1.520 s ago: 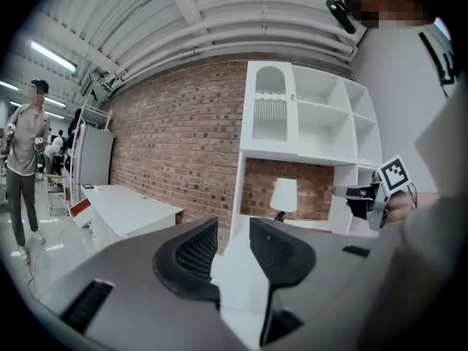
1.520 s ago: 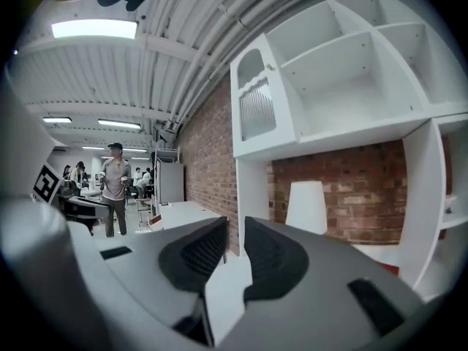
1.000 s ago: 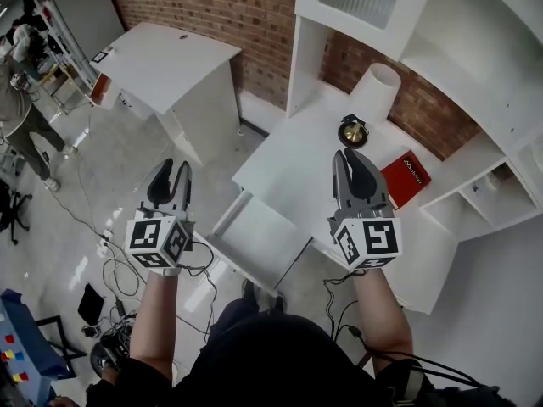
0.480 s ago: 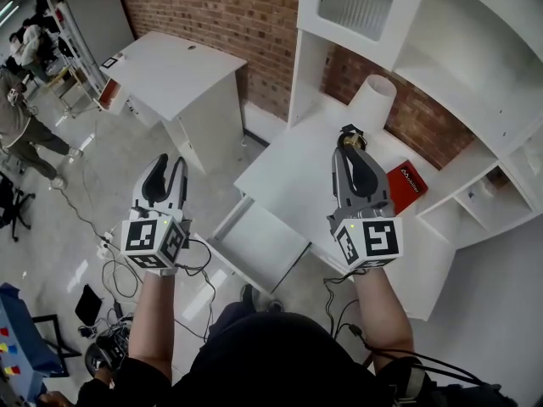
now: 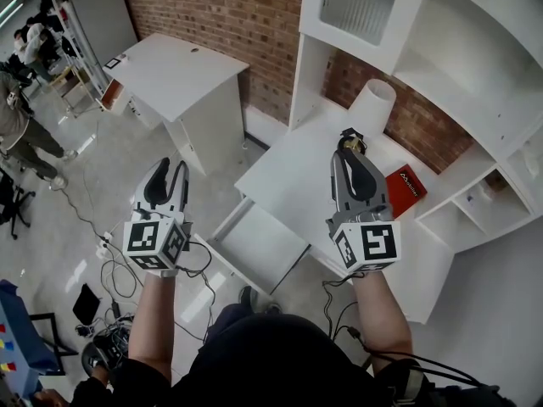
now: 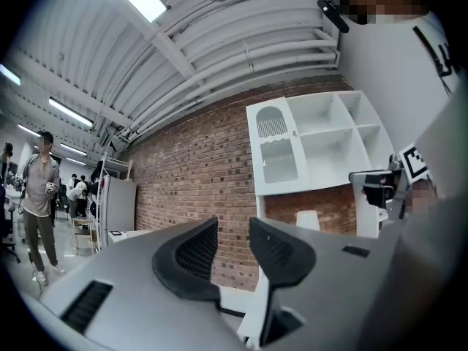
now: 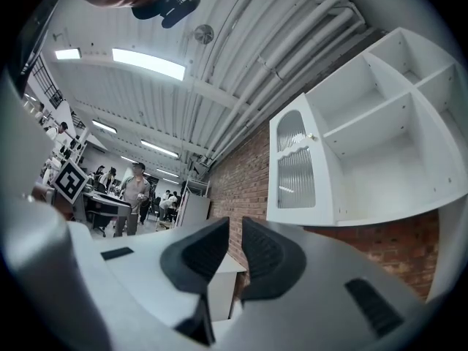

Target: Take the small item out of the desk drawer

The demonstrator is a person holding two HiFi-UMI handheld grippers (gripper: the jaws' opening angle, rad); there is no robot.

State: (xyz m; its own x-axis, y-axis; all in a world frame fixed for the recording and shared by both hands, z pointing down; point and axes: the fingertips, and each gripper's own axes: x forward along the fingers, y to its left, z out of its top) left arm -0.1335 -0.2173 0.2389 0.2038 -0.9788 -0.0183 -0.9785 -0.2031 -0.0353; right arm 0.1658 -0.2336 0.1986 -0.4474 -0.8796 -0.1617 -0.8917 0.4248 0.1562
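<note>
The white desk's drawer (image 5: 254,242) stands pulled out below the desktop (image 5: 284,172); its white inside shows nothing I can make out. A small brass-and-black round item (image 5: 351,139) sits on the desktop, partly hidden behind the tips of my right gripper (image 5: 349,158). Held level in the air over the desk, that gripper (image 7: 235,229) has its jaws a narrow gap apart with nothing between them. My left gripper (image 5: 167,175) hangs over the floor left of the drawer; its jaws (image 6: 232,229) are also slightly apart and empty.
A white cylinder shade (image 5: 374,104) and a red book (image 5: 402,187) lie on the desk's far side. A white shelf unit (image 5: 441,49) rises against the brick wall. Another white desk (image 5: 178,70) stands at the left. Cables (image 5: 110,270) trail on the floor, and a person (image 5: 17,130) stands far left.
Both grippers have lifted a little. The right gripper's tips now overlap the brass item in the head view. Jaw gaps look the same.
</note>
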